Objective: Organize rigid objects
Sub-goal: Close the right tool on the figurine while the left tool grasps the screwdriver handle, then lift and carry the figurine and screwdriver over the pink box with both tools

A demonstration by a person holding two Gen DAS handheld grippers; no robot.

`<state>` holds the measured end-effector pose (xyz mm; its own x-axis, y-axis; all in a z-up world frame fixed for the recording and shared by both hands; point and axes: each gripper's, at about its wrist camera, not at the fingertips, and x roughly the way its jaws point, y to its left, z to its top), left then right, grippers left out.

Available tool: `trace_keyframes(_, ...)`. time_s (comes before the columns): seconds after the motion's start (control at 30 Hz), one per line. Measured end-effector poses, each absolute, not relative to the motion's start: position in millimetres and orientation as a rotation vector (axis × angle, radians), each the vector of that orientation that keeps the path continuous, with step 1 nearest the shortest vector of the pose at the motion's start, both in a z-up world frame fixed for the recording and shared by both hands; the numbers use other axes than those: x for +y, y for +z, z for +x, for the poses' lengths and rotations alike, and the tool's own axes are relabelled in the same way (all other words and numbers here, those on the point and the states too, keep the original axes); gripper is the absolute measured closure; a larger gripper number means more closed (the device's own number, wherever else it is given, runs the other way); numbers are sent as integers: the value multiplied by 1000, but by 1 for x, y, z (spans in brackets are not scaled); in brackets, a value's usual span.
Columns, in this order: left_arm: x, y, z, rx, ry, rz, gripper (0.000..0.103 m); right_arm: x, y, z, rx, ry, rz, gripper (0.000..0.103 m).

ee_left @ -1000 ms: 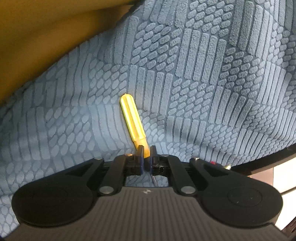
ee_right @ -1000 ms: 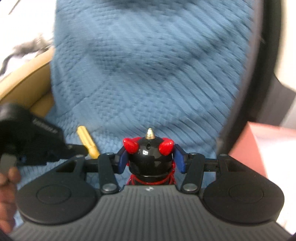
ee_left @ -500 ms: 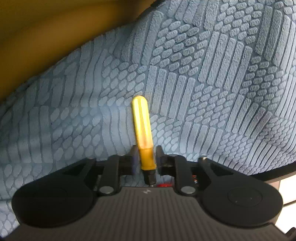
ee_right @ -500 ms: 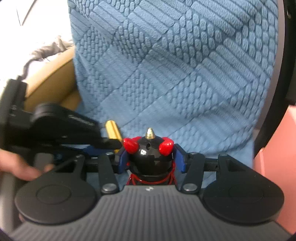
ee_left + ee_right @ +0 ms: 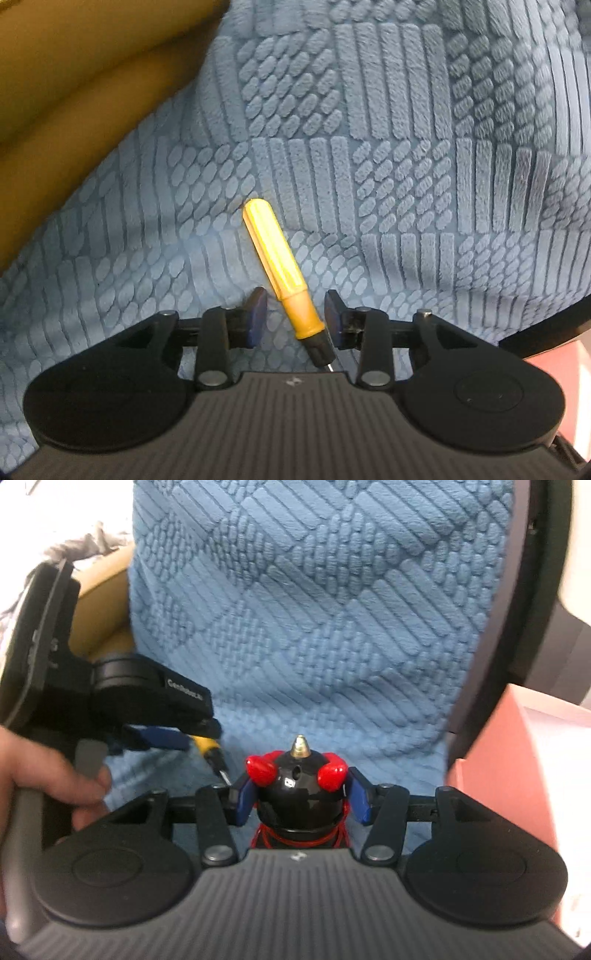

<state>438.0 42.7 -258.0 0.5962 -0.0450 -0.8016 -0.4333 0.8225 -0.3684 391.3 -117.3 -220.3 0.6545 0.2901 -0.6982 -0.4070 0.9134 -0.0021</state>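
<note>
Two grippers tilt down over a blue textured blanket (image 5: 388, 155): the right gripper (image 5: 301, 794) clamps a black-and-red toy (image 5: 299, 790), while the left gripper (image 5: 295, 314), shut a second ago, is opening, its yellow screwdriver (image 5: 280, 269), seemingly loose, pointing to 11 o'clock.

yellow screwdriver (image 5: 280, 273): lying tilted on blue cloth | black-red toy (image 5: 299, 790): upright

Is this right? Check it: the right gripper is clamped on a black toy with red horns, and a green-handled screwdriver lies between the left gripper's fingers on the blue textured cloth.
One error: the screwdriver handle is yellow, not green, as the left wrist view shows. It does lie on the blue textured cloth between the opening left gripper fingers, and the right gripper is clamped on the black toy.
</note>
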Motion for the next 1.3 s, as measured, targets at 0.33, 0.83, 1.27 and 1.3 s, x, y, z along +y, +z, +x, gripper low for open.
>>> trace_keyframes(0.33,41,-253,434,917,203,-556,79,-135,-215,390,767,325,-99,48)
trace_keyframes(0.83,57,-182,341,740,98,-546,83,-155,-177,357,676,308,-1,48)
trace_keyframes(1.27,19,-166,283,757,14,-469,83,-172,-153,299,663,261,18,48)
trace_keyframes(1.3,18,-165,278,761,6,-471,83,-174,-151,293,665,254,20,48)
